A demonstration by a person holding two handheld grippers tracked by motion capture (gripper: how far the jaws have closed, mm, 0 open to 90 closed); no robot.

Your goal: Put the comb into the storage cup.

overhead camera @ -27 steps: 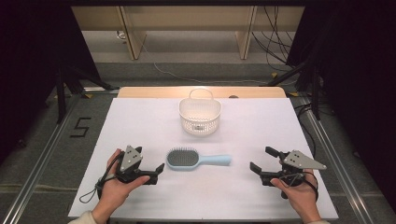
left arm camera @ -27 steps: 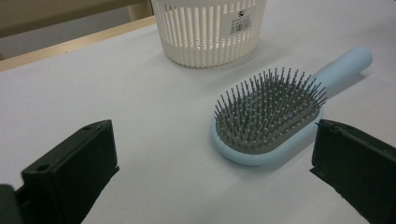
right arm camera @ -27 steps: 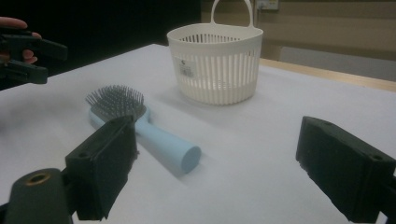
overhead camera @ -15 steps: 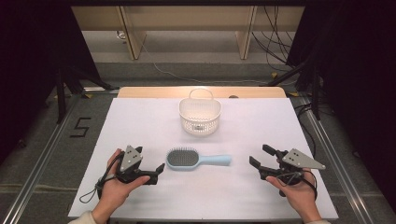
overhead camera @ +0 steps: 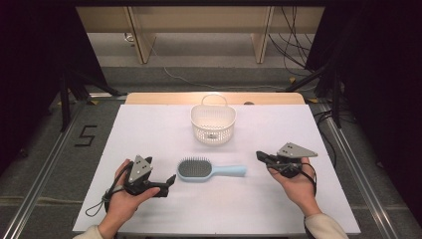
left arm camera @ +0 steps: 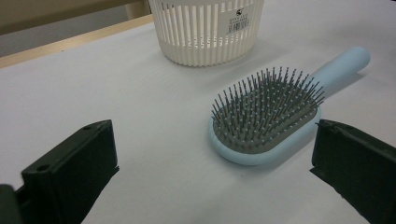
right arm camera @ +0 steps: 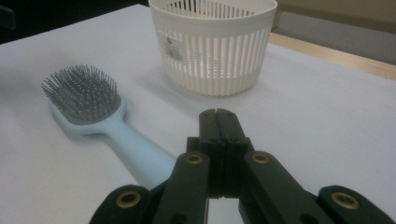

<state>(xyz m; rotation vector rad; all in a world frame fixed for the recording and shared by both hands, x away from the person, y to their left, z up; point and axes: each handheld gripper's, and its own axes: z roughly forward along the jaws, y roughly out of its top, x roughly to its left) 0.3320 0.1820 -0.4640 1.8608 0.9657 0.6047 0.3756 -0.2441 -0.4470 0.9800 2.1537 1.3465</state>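
My left tongs (overhead camera: 169,181) are spread wide, both jaws resting low over the white table (overhead camera: 149,134). The brush (overhead camera: 209,169) lies bristles up just ahead of them, its head nearer the right-hand jaw, its pale blue handle pointing away toward my right tongs (overhead camera: 260,156). Those are pressed together, jaws meeting at the tips, with the handle's end just beside them on their left. The basket (overhead camera: 213,123) stands upright beyond the brush, well ahead of both tongs; what I can see of its inside is bare, and a label sits on its slatted wall.
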